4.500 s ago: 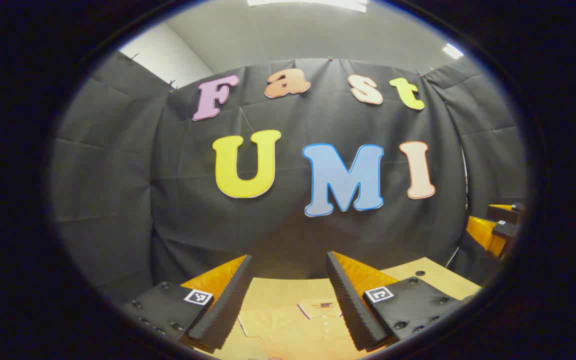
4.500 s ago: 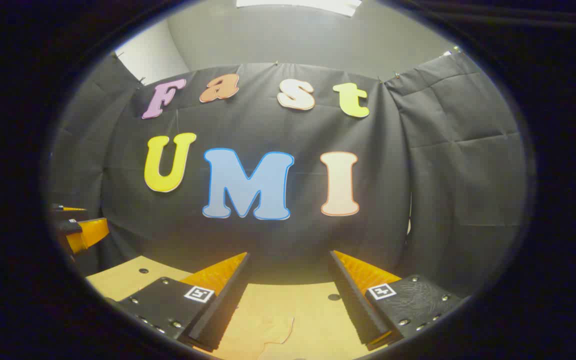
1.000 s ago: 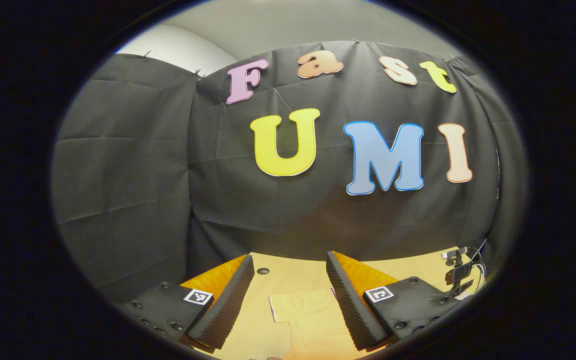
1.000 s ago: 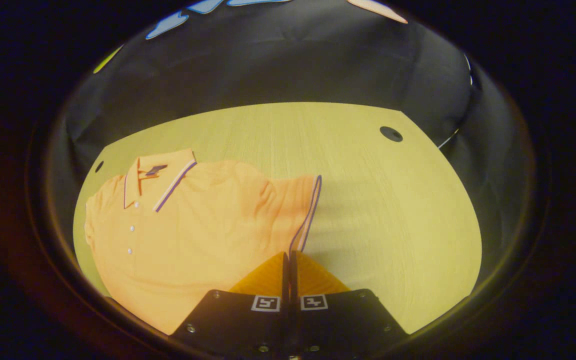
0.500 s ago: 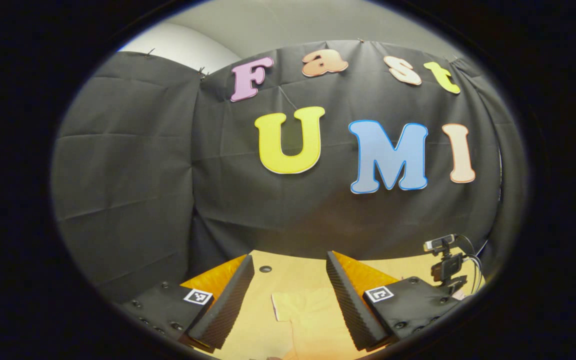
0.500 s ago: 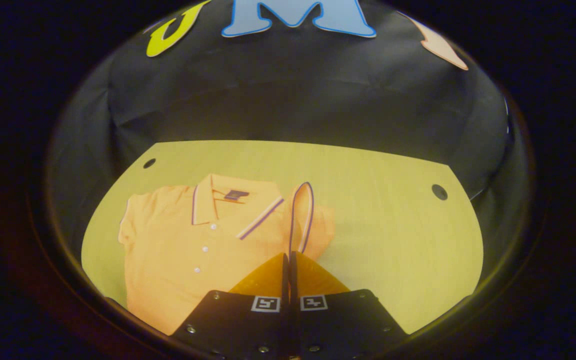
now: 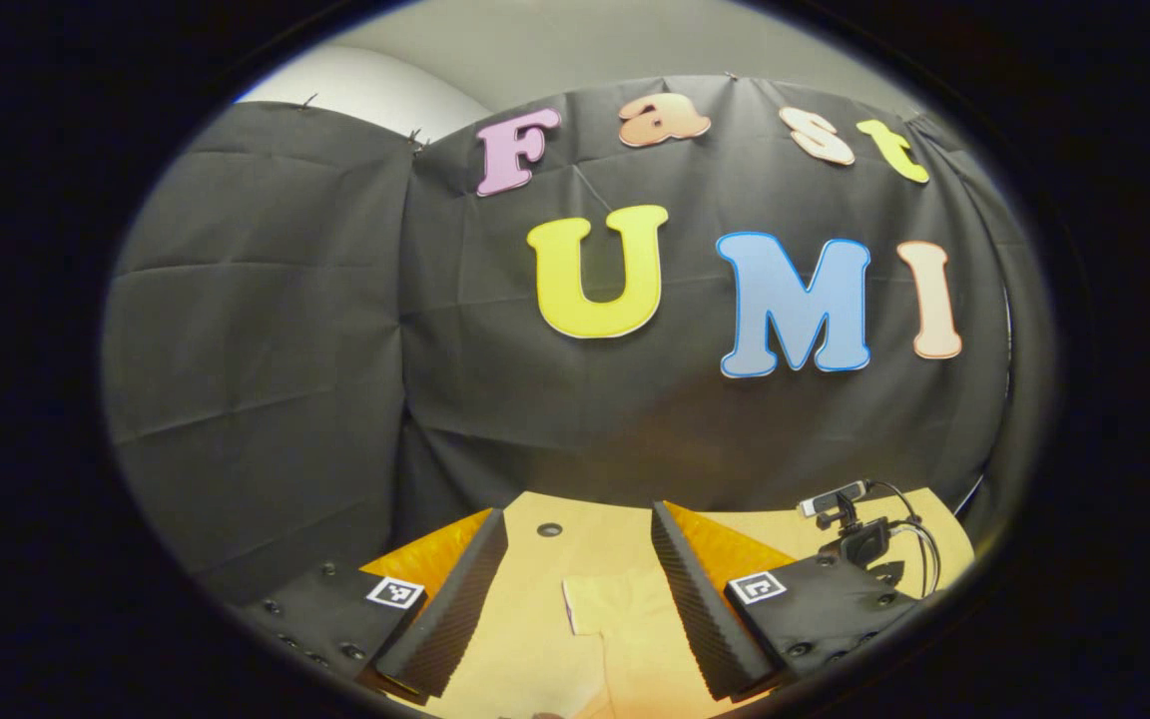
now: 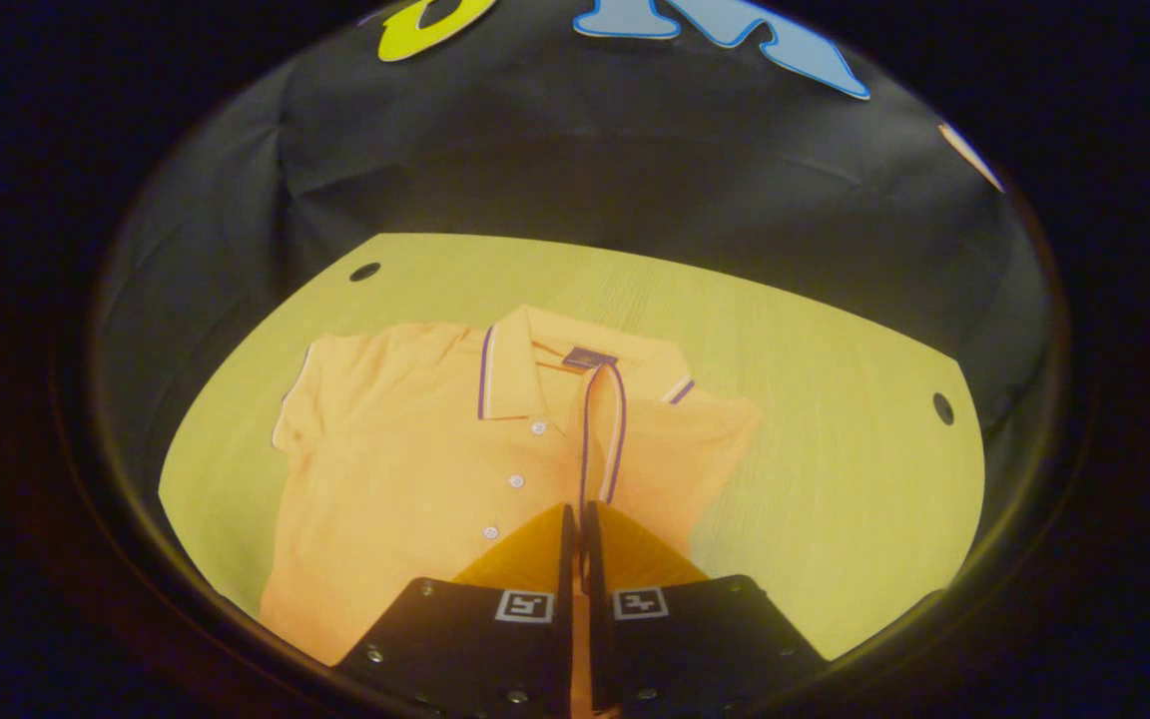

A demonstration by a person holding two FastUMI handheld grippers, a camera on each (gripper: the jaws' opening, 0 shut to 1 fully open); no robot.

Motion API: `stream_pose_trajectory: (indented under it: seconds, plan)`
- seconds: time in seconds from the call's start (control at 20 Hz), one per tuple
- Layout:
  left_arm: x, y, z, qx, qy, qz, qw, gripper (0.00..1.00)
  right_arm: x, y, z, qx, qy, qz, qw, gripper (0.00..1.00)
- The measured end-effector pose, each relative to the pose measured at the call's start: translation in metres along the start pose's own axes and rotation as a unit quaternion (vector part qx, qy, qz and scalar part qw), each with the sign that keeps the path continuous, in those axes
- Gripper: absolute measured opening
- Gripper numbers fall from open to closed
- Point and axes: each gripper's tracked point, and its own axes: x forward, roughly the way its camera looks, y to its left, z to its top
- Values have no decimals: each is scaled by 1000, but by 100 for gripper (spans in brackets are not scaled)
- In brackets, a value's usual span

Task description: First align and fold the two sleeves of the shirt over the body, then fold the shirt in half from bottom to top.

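At the bottom centre of the right gripper view, the right gripper (image 8: pixel 578 519) is seen with its fingers pressed together on the striped cuff of one sleeve (image 8: pixel 603 439), which is held up as a narrow loop over the middle of the shirt (image 8: pixel 415 489). Just beyond the fingers, the shirt is spread front up across the centre of the frame on the desk (image 8: pixel 835 399), its button placket at centre left and its collar (image 8: pixel 575 369) farther up. The other sleeve (image 8: pixel 320 389) is seen lying flat and spread outward at the left of the frame, so it is judged not yet folded. In the left gripper view, the left gripper (image 7: pixel 575 559) is shown at the bottom centre with its fingers set wide apart and nothing between them; a pale corner of cloth lies on the desk below the gap, and a small camera on a stand (image 7: pixel 850 519) is placed farther off at the lower right. The first sleeve fold is judged to be under way, not finished, since the cuff is not yet laid down. The second sleeve fold and the bottom-to-top fold are judged to remain.
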Motion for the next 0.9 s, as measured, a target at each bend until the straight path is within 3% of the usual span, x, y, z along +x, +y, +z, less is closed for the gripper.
stream_pose_trajectory:
  seconds: [0.1,0.15,0.2,0.5,0.6,0.9]
  plan:
    - [1,0,-4,-2,4,-2,1000,94,-3,-2,3,3,-1,2,1000,16]
    - [3,-1,-8,-4,7,-4,1000,94,-5,-3,4,3,-5,0,1000,33]
    - [6,-3,-11,-7,12,-6,1000,94,-9,-4,6,5,-11,-5,1000,36]
    - [33,-11,-38,-7,35,-28,999,96,-50,-8,-5,39,-26,-3,999,44]
    - [47,-10,-50,-4,42,-30,999,96,-67,-10,-31,47,-7,-7,999,39]
    - [102,-14,-89,1,75,-53,996,96,-113,-10,-128,67,65,-9,996,44]
